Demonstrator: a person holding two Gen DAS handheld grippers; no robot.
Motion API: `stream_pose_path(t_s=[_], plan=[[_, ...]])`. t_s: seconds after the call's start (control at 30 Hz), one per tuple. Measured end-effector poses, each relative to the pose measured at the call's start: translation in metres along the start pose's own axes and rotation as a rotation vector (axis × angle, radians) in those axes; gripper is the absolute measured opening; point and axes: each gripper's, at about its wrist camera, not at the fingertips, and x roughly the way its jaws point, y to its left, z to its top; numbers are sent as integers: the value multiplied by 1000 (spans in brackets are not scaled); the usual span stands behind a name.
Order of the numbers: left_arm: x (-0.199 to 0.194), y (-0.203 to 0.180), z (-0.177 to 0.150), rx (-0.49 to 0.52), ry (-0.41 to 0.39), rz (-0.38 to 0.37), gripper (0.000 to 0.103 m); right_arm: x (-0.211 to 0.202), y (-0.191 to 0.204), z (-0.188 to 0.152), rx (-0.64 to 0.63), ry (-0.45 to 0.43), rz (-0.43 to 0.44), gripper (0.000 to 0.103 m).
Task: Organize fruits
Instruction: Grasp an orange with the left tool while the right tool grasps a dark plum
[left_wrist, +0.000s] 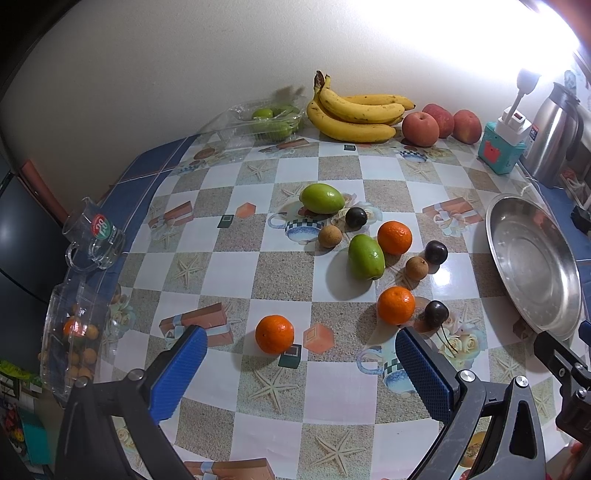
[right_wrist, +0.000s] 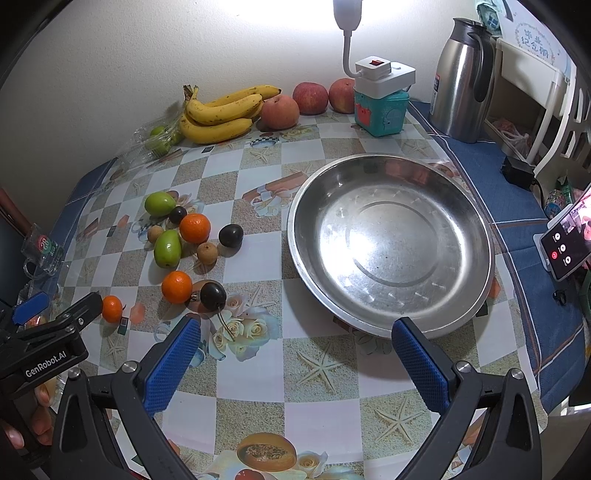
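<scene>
The steel plate (right_wrist: 391, 240) on the desk (right_wrist: 332, 402) holds nothing, while a clear tray (left_wrist: 266, 120) by the wall holds green fruits (a second clear box (left_wrist: 70, 343) at the desk's left edge has small orange ones inside). Loose fruit lies left of the plate: three tangerines, the nearest (left_wrist: 274, 334) just ahead of the left tongs (left_wrist: 299, 365), two green mangoes (left_wrist: 365, 257), dark plums (right_wrist: 213, 295) and brown longans (left_wrist: 416, 267), with bananas (left_wrist: 354, 114) and apples (left_wrist: 420, 129) along the wall. Both left and right tongs (right_wrist: 295, 362) hang wide apart, gripping nothing, and a plum's stem lies just ahead of the right one.
</scene>
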Motion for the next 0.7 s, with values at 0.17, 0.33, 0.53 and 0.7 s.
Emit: stream_pose_path(t_s=[0.17, 0.33, 0.53, 0.7], plan=[[-1, -1, 1, 0, 0, -4, 103, 0, 0, 0, -2, 0, -4, 103], [0, 2, 1, -13, 3, -40, 103, 0, 1, 1, -4, 7, -5, 103], [7, 17, 1, -59, 5, -101, 103, 11, 16, 10, -38, 29, 59, 103], [15, 33, 3, -69, -26, -121, 103, 27, 41, 14, -117, 62, 132, 103]])
